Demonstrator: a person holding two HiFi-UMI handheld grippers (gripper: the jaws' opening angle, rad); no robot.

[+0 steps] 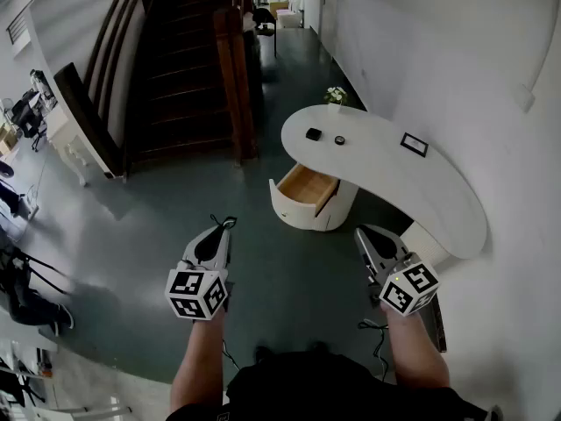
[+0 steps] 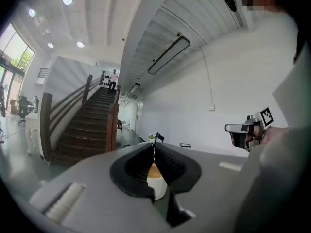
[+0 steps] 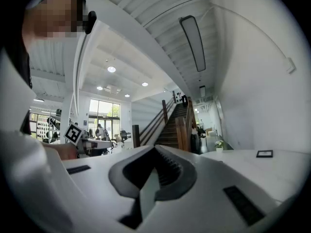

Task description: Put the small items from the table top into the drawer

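Note:
A white curved table (image 1: pixel 438 191) stands ahead of me. On its far end lie a small black square item (image 1: pixel 313 134) and a small dark round item (image 1: pixel 339 139). The wooden drawer (image 1: pixel 307 189) stands pulled open from the round white pedestal (image 1: pixel 302 213) under the table. My left gripper (image 1: pixel 226 224) (image 2: pixel 154 147) hangs above the floor, well short of the drawer, shut and empty. Nearer the table's near end, my right gripper (image 1: pixel 362 231) (image 3: pixel 156 149) is also shut and holds nothing. Part of the drawer (image 2: pixel 154 170) shows behind the left jaws.
A black picture frame (image 1: pixel 414 145) (image 3: pixel 264 154) lies on the table's middle. A small flower pot (image 1: pixel 335 96) (image 3: pixel 219 144) stands at its far end. A dark wooden staircase (image 1: pixel 188 60) rises to the left. The white wall (image 1: pixel 438 51) runs behind the table. Dark floor (image 1: pixel 289 279) lies between me and the drawer.

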